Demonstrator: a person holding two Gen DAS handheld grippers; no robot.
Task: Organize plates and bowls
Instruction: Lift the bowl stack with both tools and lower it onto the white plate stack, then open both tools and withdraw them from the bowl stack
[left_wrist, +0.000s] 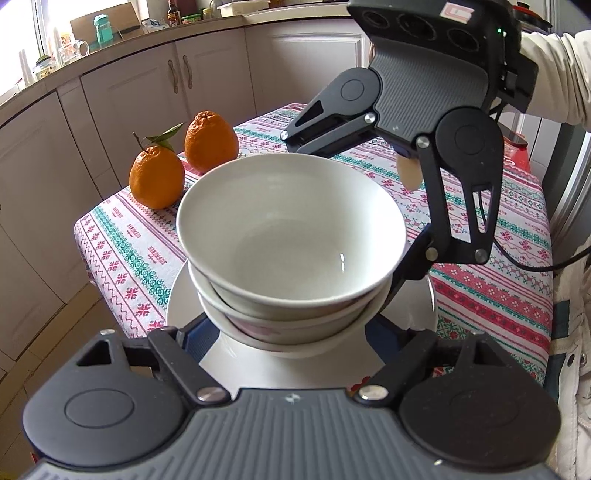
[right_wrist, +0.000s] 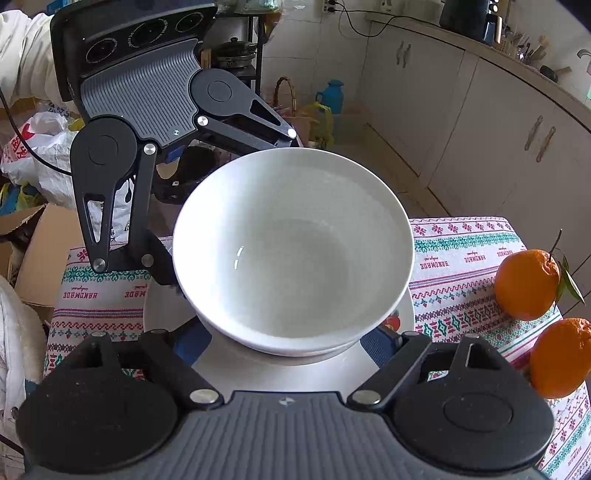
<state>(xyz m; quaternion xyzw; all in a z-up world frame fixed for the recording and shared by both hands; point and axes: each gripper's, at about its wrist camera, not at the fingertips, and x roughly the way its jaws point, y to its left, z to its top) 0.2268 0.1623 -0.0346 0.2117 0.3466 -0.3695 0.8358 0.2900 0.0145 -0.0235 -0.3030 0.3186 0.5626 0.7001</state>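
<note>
I held my left gripper (right_wrist: 221, 206) and my right gripper (left_wrist: 354, 221) facing each other across the stack of dishes, each tilted down from an upper corner of the other's view. In the left wrist view my right gripper came in from the upper right, its jaws spread wide around the far side of the top bowl (left_wrist: 291, 236), one finger (left_wrist: 321, 129) behind the rim and the other (left_wrist: 417, 266) down beside the bowl's right wall; whether either touched it I could not tell. In the right wrist view my left gripper reached in from the upper left, jaws likewise wide, straddling the bowl's far rim without clear contact. The white bowl sat nested in a second bowl (left_wrist: 288, 328), and both rested on a white plate (left_wrist: 184, 299) in the middle of the frame, on the patterned tablecloth (left_wrist: 122, 243) of the table. Two oranges (left_wrist: 157, 177) stood at the left of that view.
</note>
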